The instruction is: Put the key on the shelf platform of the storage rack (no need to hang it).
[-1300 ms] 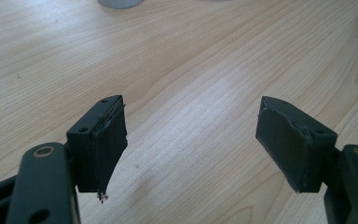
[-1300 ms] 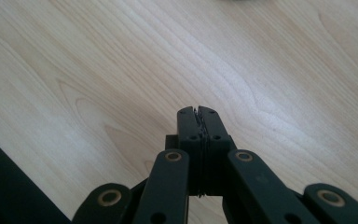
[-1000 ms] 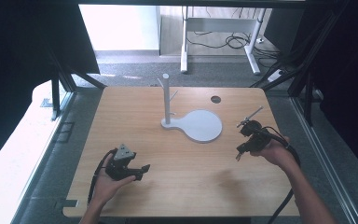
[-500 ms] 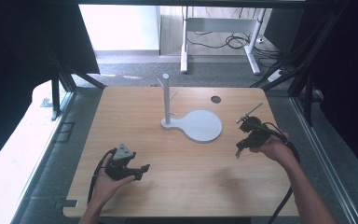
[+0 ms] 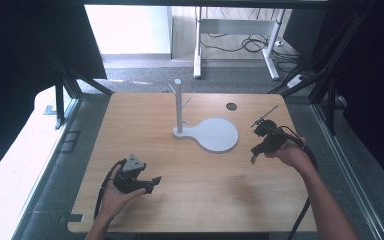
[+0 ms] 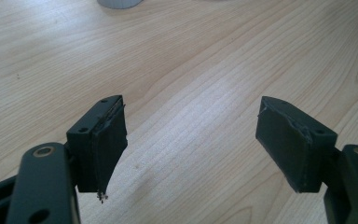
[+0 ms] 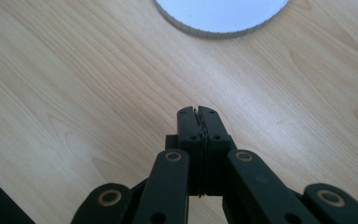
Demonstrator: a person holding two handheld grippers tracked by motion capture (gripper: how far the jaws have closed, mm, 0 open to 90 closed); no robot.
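A white stand with an upright post and a round flat base sits mid-table toward the back. My left gripper lies low at the near left, held in a hand; its jaws stand wide apart over bare wood with nothing between them. My right gripper hovers at the right of the table, just right of the round base, pointing down and toward the person. Its jaws are pressed together with nothing in them. The rim of the round base lies just beyond them.
The wooden table has a small dark round hole at the back right. Black frame posts flank the table on both sides. A white desk frame and cables stand on the floor beyond the far edge.
The right gripper has shifted slightly away from the person, staying to the right of the stand's base. The left gripper has stayed where it was.
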